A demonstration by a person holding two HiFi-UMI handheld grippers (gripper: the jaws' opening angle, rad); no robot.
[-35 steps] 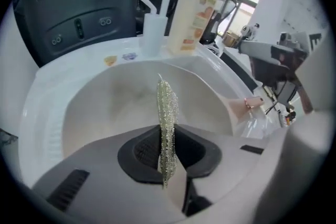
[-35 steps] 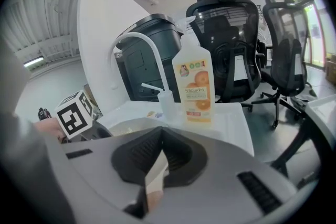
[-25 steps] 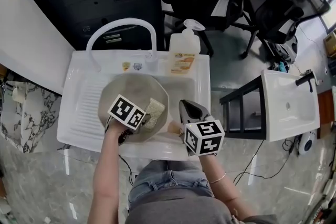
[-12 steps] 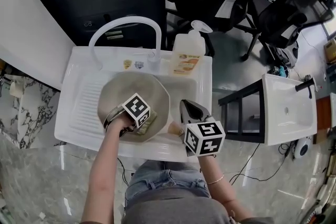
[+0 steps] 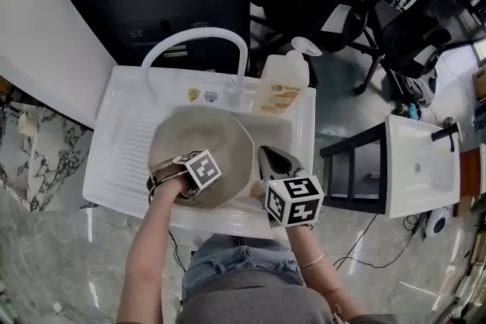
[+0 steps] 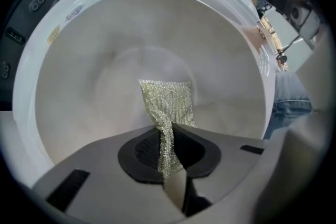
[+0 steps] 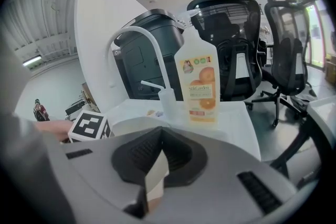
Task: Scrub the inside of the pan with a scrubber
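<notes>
White sink (image 5: 114, 155), pan (image 5: 209, 131) inside; glossy marble floor (image 5: 53, 262), office chairs (image 5: 414, 38) beyond.

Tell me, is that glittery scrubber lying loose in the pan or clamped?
Clamped. The left gripper has its jaws shut on the scrubber, whose free end fans out over the inside of the pan.

Grey left tongs (image 6: 168, 134) and right tongs (image 7: 159, 136) bear black-and-white marker cubes (image 5: 295, 200); grey top (image 5: 258, 307), blue denim (image 5: 243, 258), bracelet (image 5: 314, 261).
</notes>
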